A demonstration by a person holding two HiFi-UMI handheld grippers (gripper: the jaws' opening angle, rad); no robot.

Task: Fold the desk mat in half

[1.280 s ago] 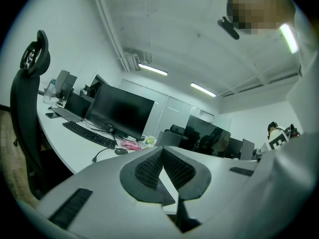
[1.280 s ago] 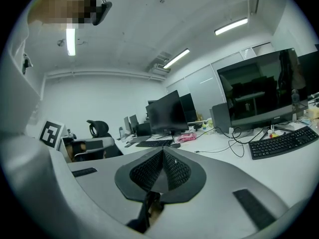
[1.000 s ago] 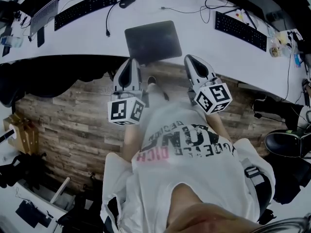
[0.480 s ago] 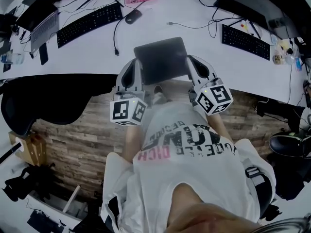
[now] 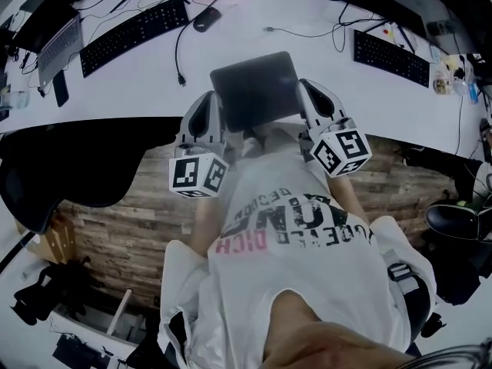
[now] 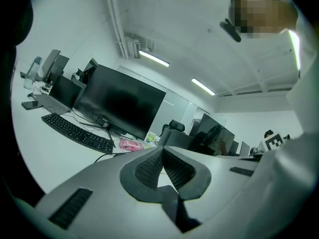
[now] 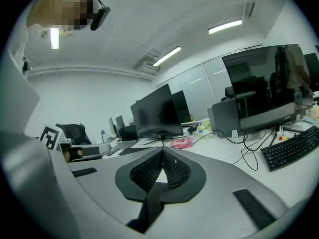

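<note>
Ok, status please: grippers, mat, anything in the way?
Shut and empty: left gripper, right gripper. Unfolded mat lies flat between them. Loose cable left of it, apart.

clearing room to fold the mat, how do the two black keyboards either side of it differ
Side: the left keyboard lies beyond and to the left of the desk mat; the right keyboard lies to the mat's right.
Slant: in the head view the left keyboard runs up toward the right, while the right keyboard runs down toward the right.
Shared: both are black, lie flat on the white desk, and do not touch the mat.
</note>
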